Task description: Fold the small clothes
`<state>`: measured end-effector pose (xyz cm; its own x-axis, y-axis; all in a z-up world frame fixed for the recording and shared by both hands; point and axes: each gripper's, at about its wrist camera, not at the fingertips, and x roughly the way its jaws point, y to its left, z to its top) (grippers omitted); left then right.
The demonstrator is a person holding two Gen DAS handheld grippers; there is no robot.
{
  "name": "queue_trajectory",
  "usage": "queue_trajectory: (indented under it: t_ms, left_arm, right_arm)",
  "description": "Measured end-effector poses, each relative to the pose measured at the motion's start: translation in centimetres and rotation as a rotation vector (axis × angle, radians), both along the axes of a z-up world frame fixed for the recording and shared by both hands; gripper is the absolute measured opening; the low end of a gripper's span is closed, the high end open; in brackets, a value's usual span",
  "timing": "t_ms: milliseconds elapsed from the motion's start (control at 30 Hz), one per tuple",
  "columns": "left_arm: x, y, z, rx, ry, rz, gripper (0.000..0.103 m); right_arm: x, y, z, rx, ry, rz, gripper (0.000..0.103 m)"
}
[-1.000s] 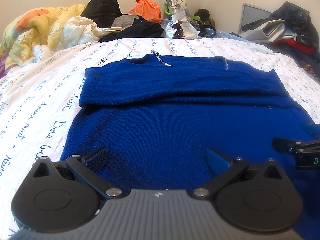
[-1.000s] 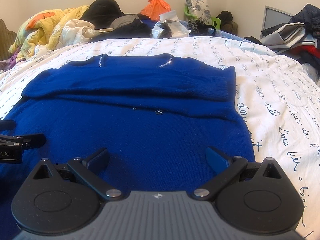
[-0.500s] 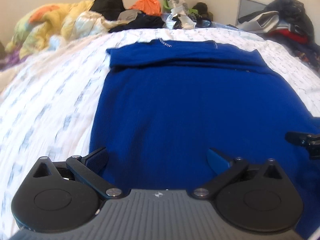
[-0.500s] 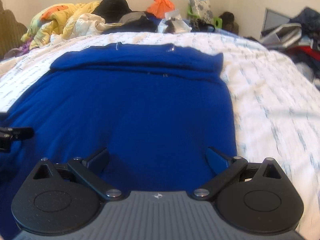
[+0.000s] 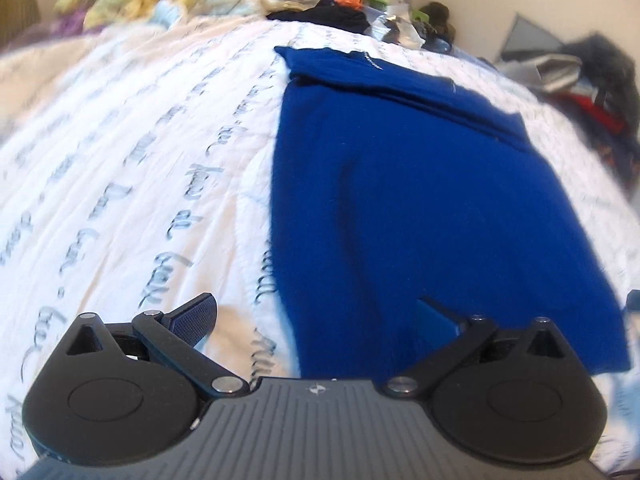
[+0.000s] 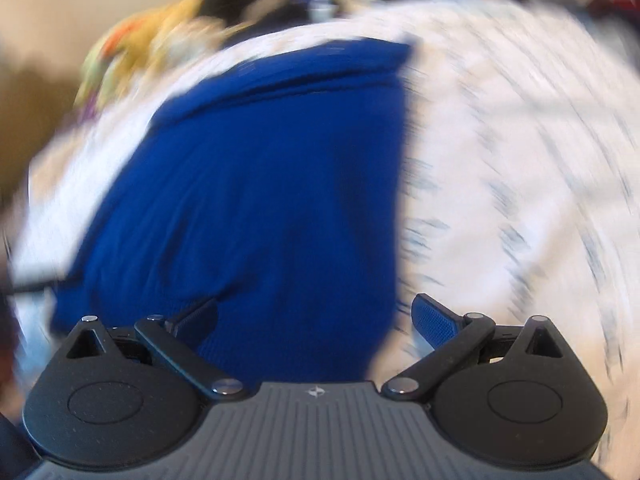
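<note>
blue knit sweater (image 5: 420, 184): soft, limp; take hem corners | left gripper (image 5: 316, 316), right gripper (image 6: 314, 318): jaws wide apart, empty | bed (image 5: 120, 160)

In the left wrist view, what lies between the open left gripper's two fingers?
The left gripper straddles the left edge of the blue sweater: its left finger sits over the script-printed bedsheet, its right finger over the knit. Nothing else lies between.

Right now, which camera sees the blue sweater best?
The left wrist view: the blue sweater is fairly sharp there, showing its folded top and neckline trim on the bed sheet. The right wrist view shows only a motion-blurred blue shape.
</note>
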<state>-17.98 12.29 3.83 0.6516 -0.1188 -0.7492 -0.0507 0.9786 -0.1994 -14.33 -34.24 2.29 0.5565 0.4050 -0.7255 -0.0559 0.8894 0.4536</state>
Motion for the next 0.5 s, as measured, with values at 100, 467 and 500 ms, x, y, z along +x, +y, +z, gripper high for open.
queue_trajectory:
  t_ms: [100, 467, 500]
  left_arm:
    - [0.0, 1.0, 0.2, -0.094, 0.019, -0.018, 0.103]
    - [0.3, 6.0, -2.1, -0.715, 0.219, -0.041, 0.080]
    - [0.3, 6.2, -2.2, -0.713, 0.224, -0.032, 0.074]
  right_arm:
    - [0.2, -2.9, -0.7, 0.201, 0.063, -0.048, 0.103]
    - [0.8, -1.5, -1.8, 0.438, 0.195, 0.134, 0.103]
    - [0.6, -1.8, -1.9, 0.451, 0.196, 0.125, 0.103]
